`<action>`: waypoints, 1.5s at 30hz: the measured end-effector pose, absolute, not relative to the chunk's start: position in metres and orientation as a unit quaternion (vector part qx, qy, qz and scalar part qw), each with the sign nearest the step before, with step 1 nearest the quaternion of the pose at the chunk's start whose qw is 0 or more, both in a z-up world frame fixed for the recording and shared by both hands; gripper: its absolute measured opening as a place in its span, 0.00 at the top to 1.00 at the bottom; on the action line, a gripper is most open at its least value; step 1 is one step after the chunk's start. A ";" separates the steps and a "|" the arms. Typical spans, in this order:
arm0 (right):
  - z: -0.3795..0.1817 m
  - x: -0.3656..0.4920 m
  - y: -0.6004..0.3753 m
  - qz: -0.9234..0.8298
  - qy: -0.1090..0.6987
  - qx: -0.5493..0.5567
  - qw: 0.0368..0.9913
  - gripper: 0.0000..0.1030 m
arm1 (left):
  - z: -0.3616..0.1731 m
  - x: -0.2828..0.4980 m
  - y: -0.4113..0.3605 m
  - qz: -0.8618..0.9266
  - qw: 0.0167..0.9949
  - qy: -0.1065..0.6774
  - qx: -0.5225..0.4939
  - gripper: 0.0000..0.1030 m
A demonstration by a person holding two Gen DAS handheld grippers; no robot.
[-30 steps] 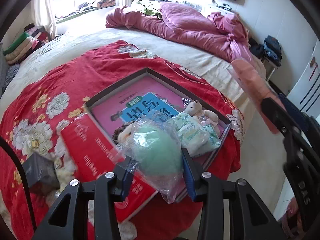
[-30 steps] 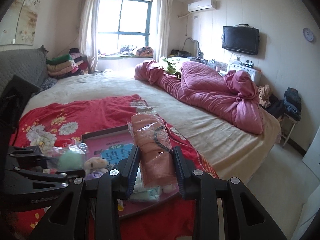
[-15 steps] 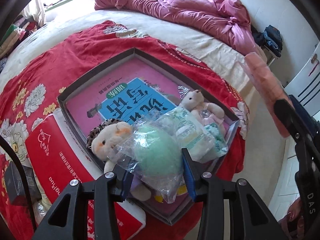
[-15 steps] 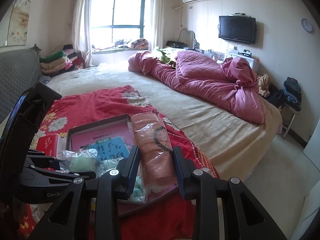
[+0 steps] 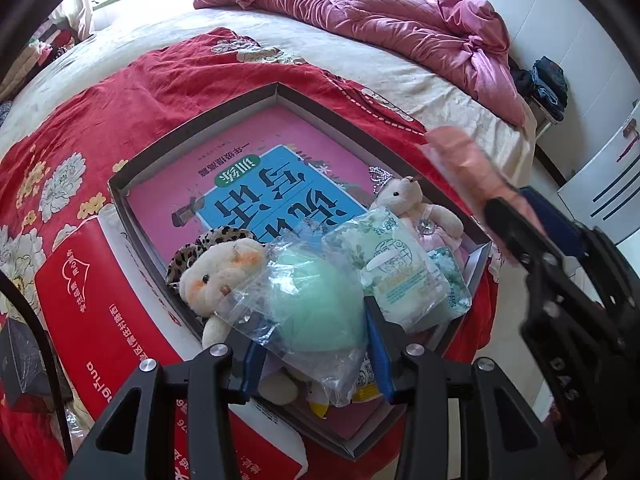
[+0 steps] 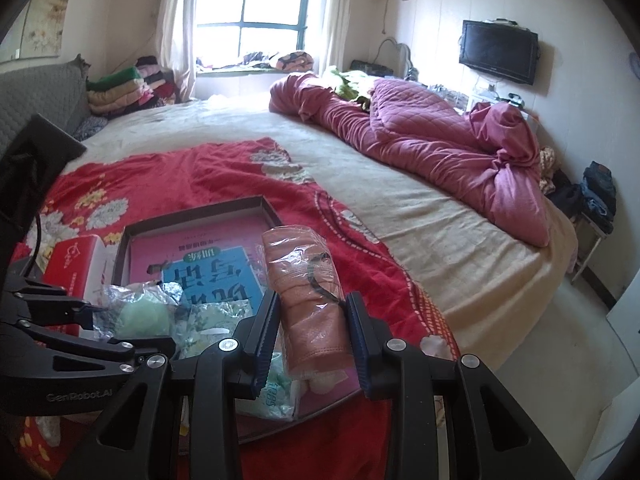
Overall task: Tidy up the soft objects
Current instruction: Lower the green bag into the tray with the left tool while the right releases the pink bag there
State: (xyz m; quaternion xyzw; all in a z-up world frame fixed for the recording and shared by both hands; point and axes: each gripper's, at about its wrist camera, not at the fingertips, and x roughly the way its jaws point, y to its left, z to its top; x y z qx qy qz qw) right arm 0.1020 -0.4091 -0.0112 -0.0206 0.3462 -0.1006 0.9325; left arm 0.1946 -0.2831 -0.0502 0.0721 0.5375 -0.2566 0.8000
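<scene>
Gripping a bagged green puff [image 5: 316, 304] over the near corner of the shallow box [image 5: 276, 90], the left gripper [image 5: 310, 354] has its jaws clamped on it; plush toys [image 5: 218, 270] lie beneath. The right gripper [image 6: 310, 344] squeezes a wrapped pink roll [image 6: 306, 292]; its long axis points away along the fingers, over the box's right edge.

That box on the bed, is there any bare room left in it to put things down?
Yes. The far half of the box is free: only the flat pink and blue book lies there, bordered by the far walls. The near corner is crowded with the hedgehog toy, tissue packs and small bear.
</scene>
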 end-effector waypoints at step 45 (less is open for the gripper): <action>-0.044 0.132 -0.409 -0.065 0.404 0.003 0.912 0.45 | -0.050 0.192 -0.278 -0.255 0.803 0.535 0.064 0.56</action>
